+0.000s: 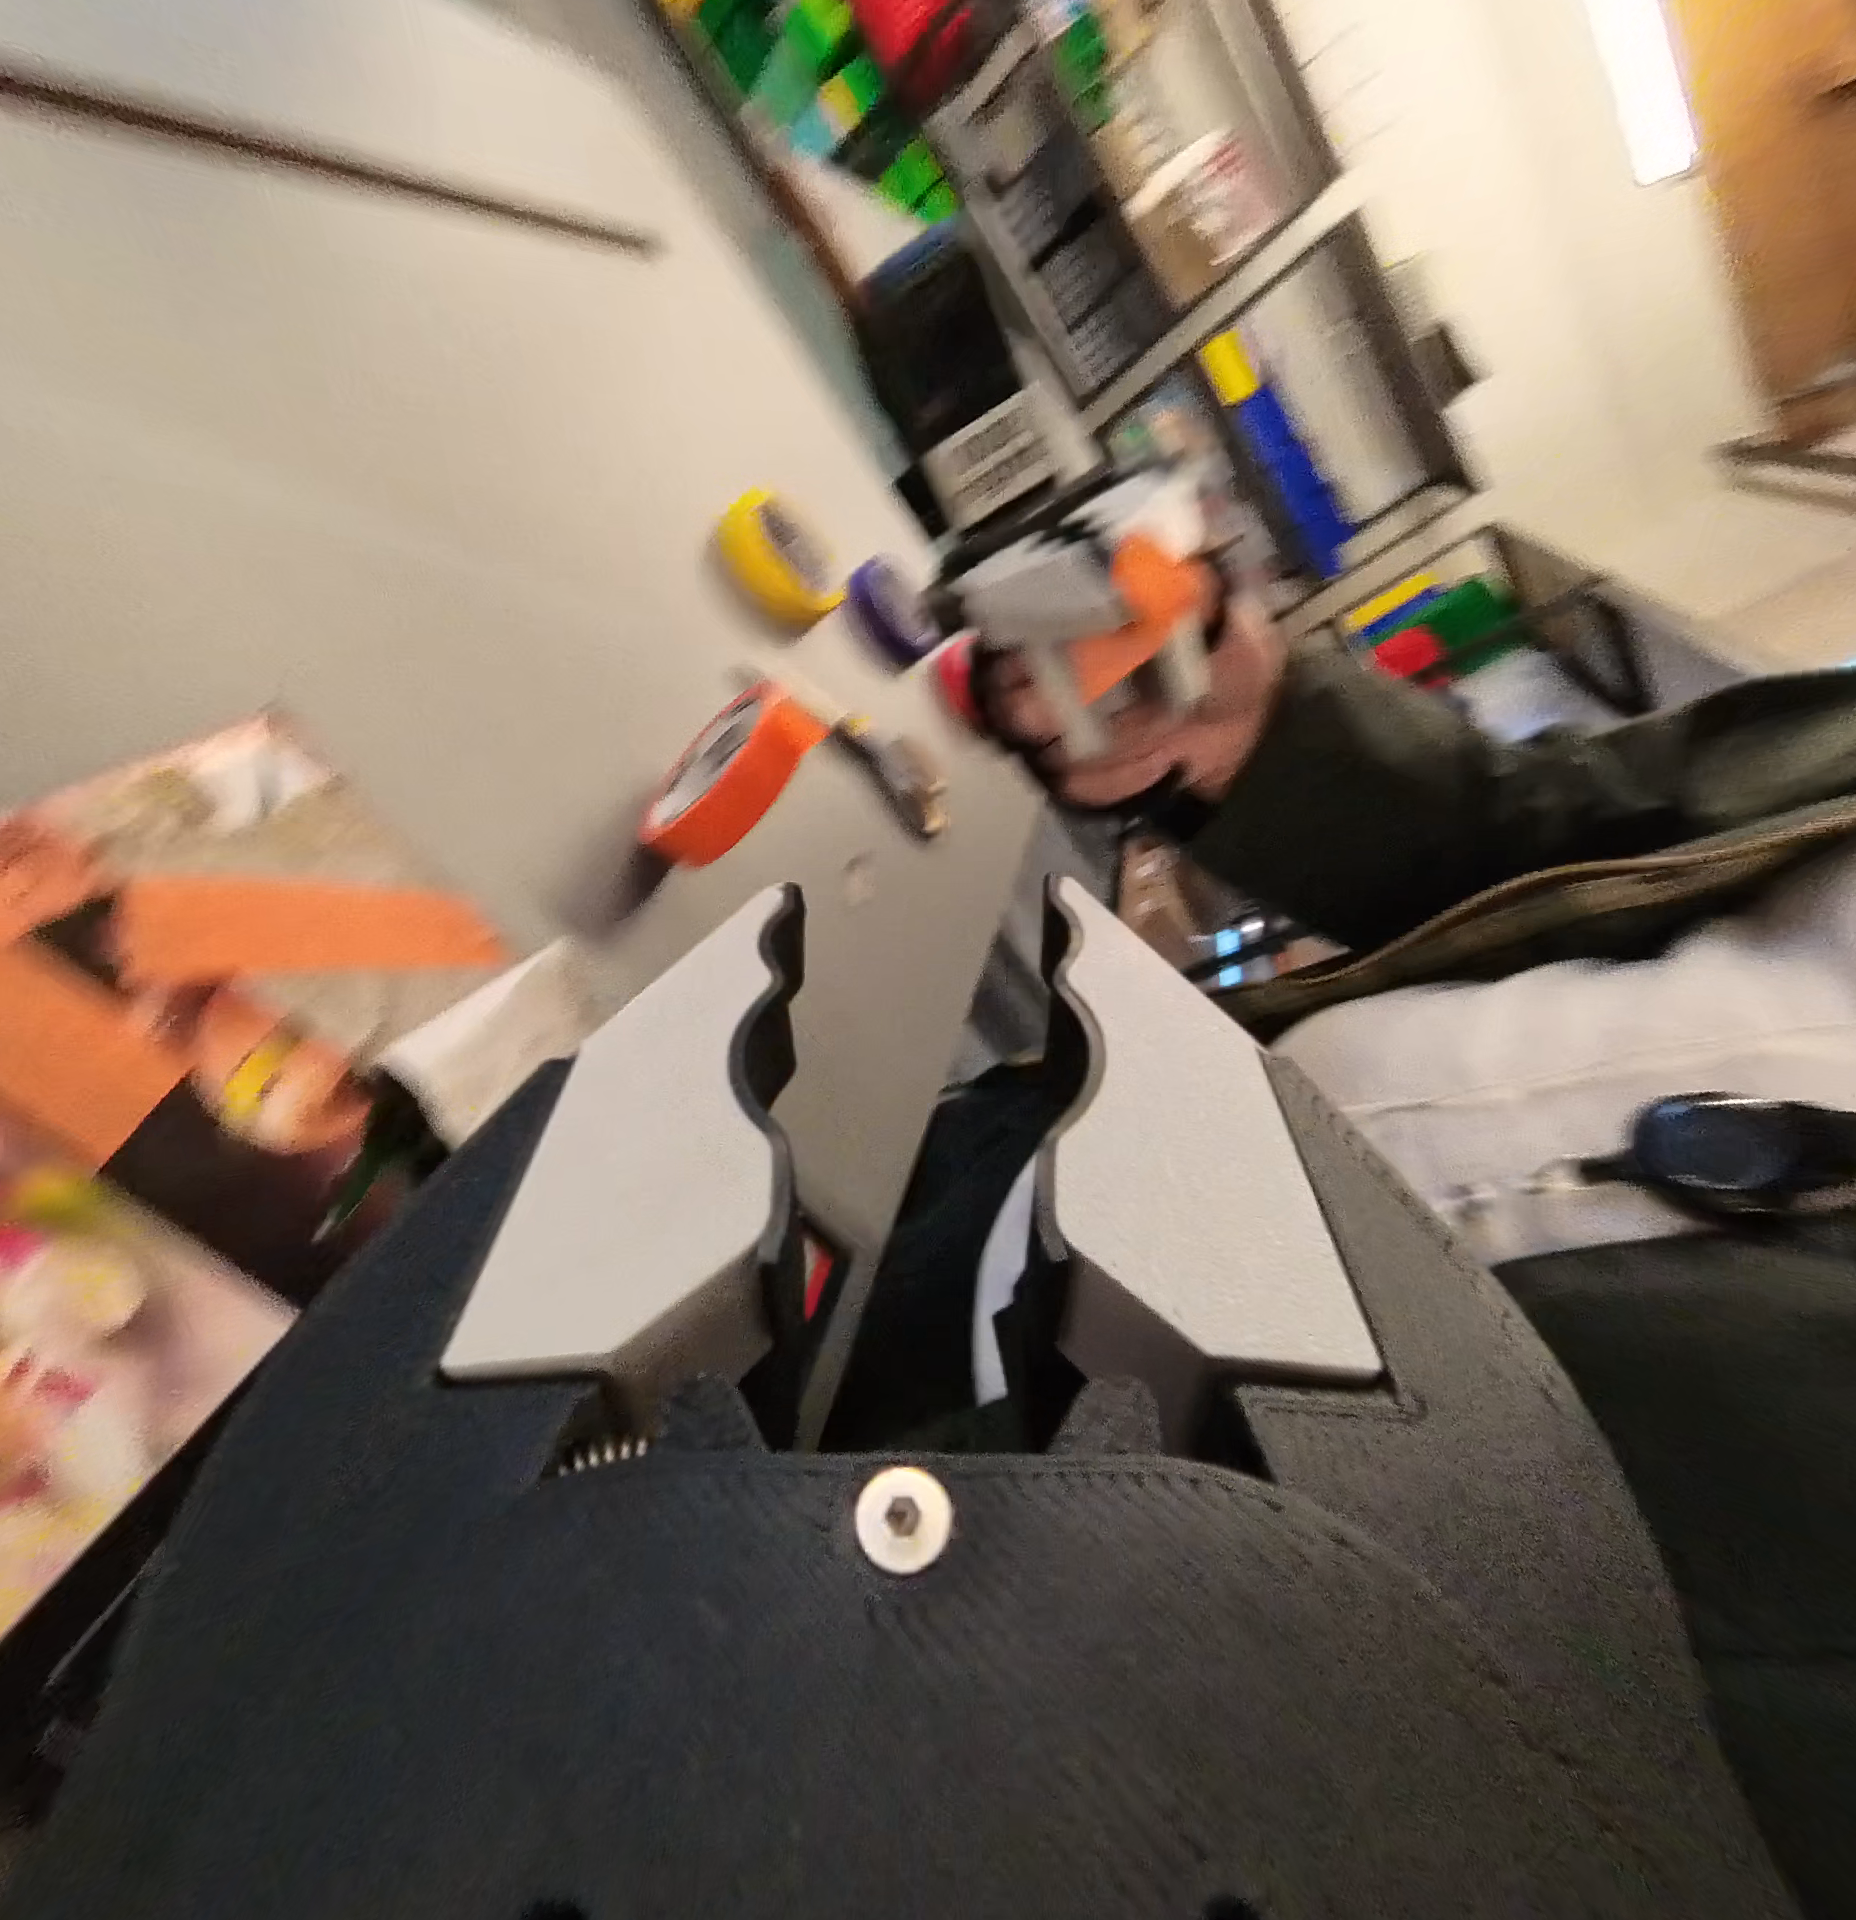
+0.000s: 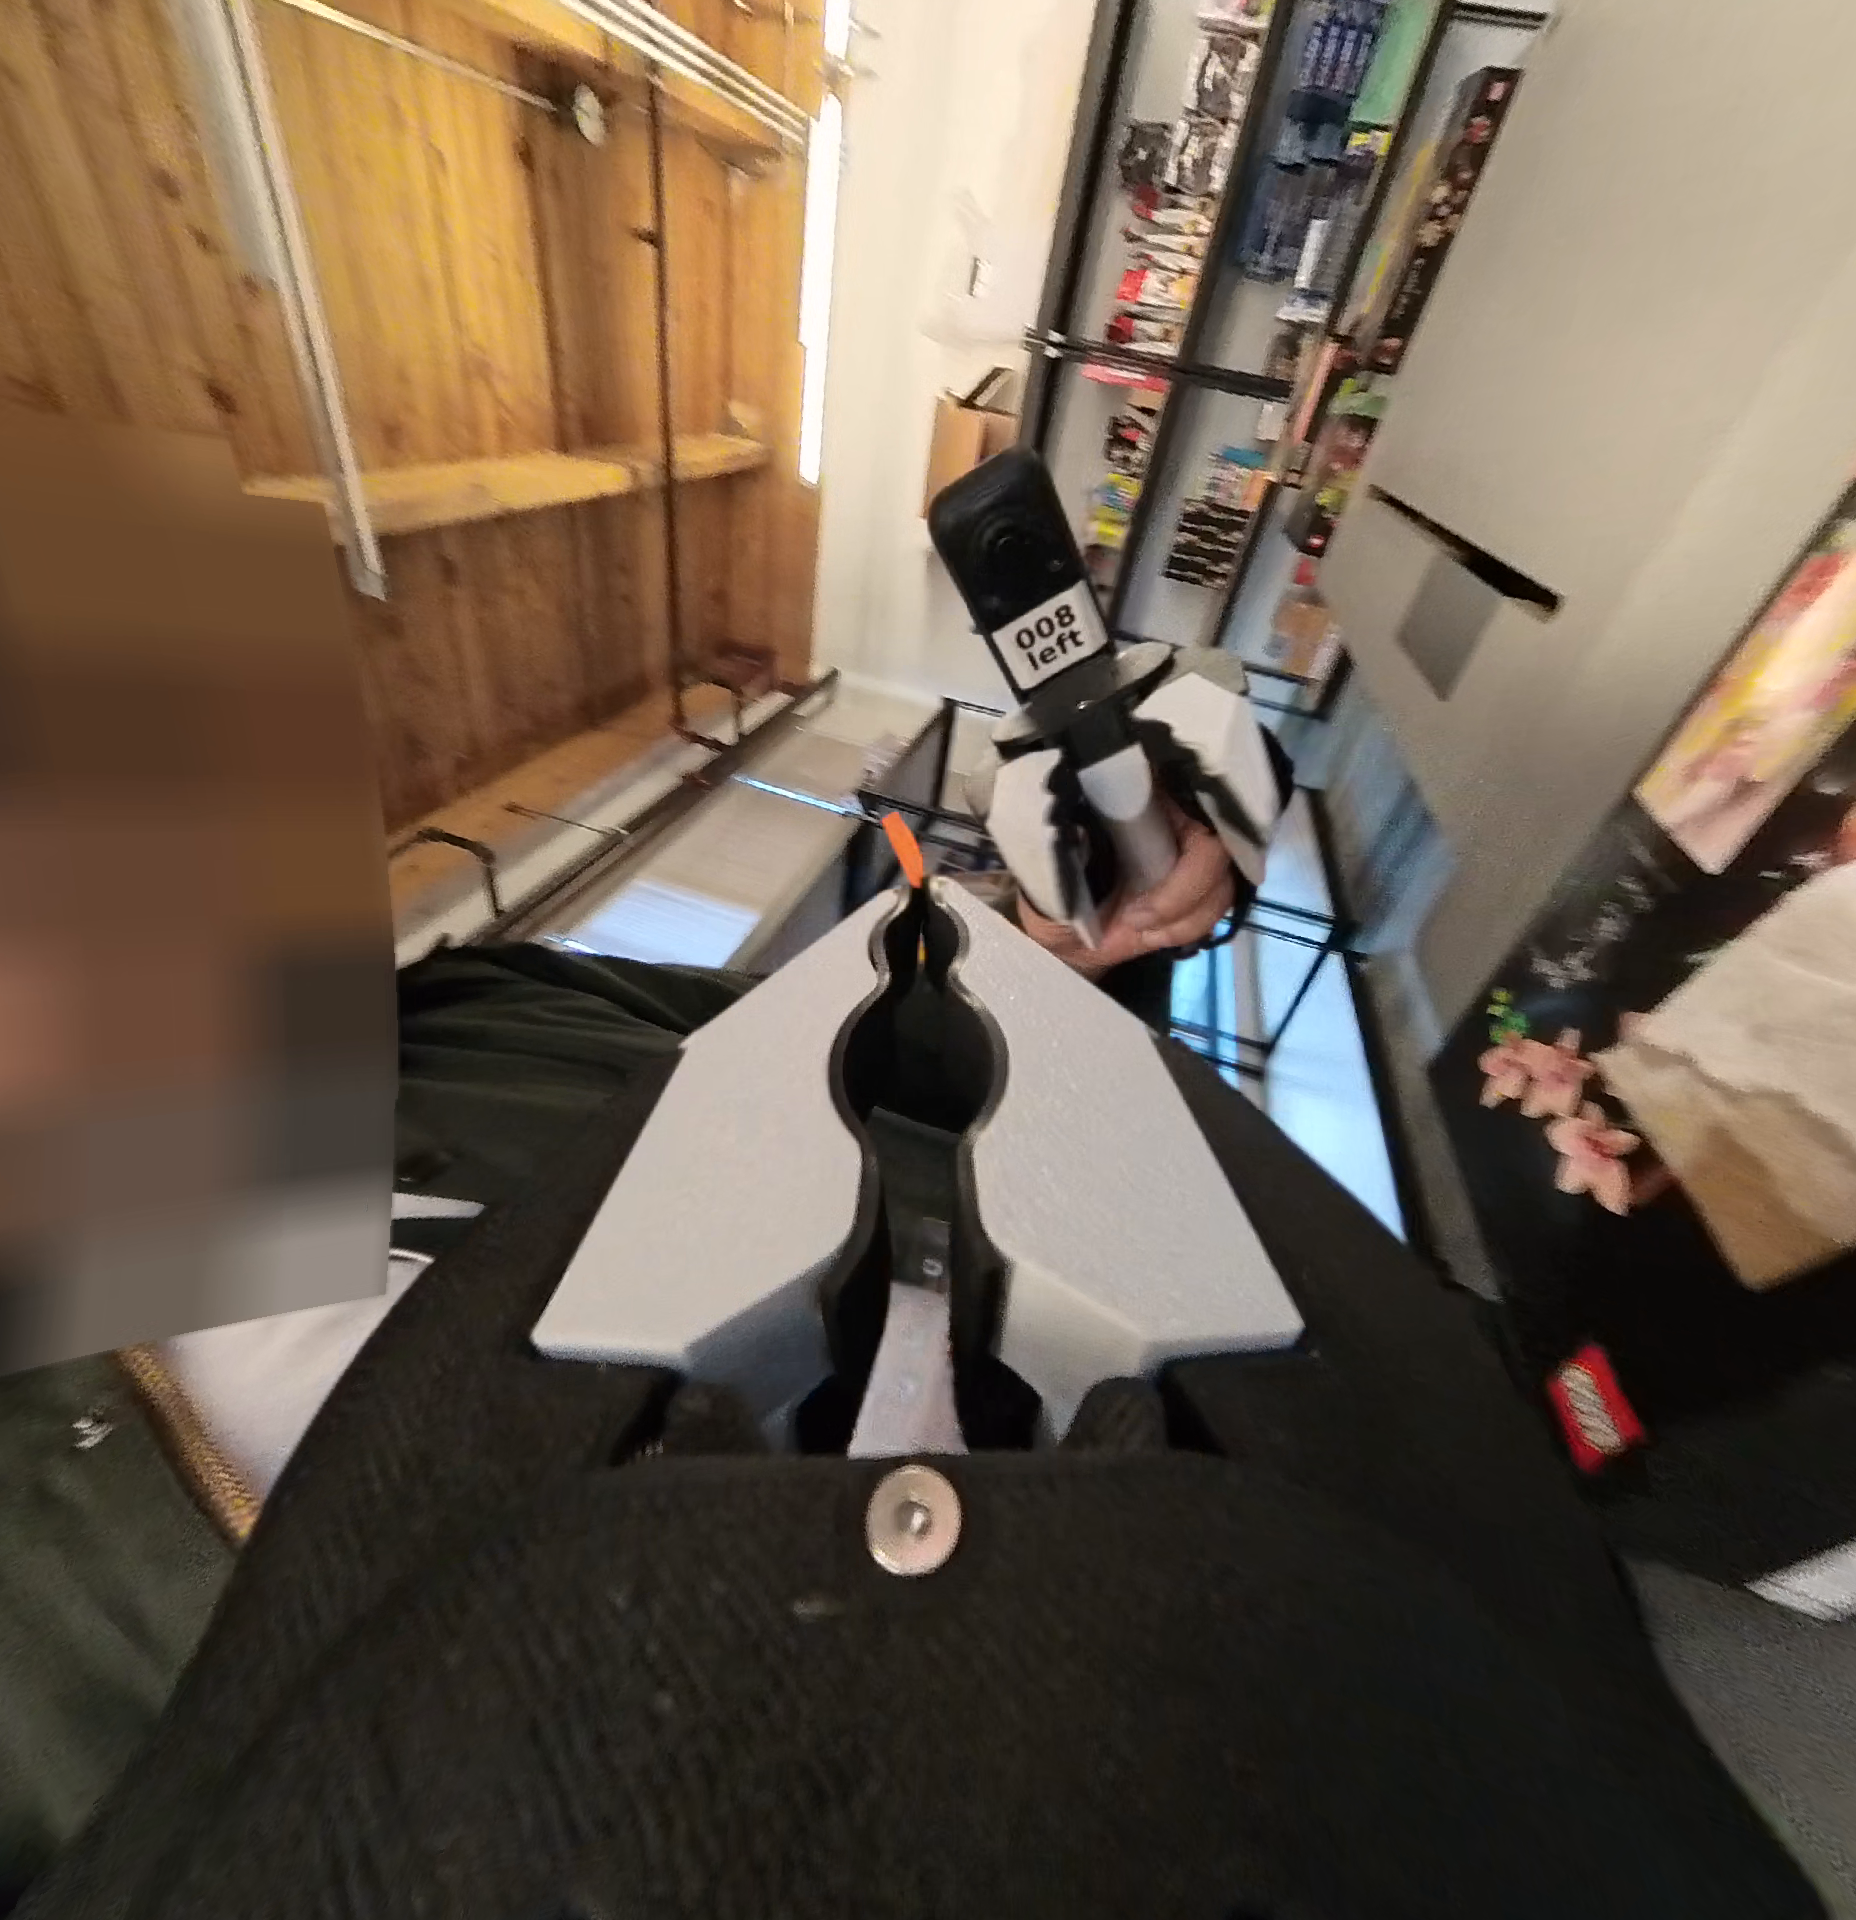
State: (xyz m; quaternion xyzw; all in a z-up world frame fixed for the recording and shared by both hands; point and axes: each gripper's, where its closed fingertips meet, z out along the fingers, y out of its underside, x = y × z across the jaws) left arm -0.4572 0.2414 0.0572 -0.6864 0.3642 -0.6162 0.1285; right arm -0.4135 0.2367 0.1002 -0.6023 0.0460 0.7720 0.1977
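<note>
Between the tips of the right gripper [image 2: 919,902], lower middle of its own view, there's a thin orange strip [image 2: 896,837] pinched tight. The jaws are fully together and only a short end of the strip pokes out past them. From the other camera the same strip looks like a wider flap, right of centre in the frame.

The left gripper [image 1: 924,902] has its jaws parted to a moderate gap with nothing in them, just grey table edge and dark clothing showing through.

Past its tips there's an orange roll [image 1: 732,774] of tape on the pale table [image 1: 384,468], then a yellow roll [image 1: 773,556] and a purple roll [image 1: 888,613] further up, near the right gripper. Something pinkish sits behind that gripper, too blurred to call.

Pose-wise, both views are tilted hard. The table runs diagonally, and the shelves [image 1: 1215,260] lean across the upper right. A hand [image 1: 1142,748] wraps the right gripper's handle, with a dark sleeve [image 1: 1423,810] running off to the right edge. The two grippers face each other, well apart.
</note>
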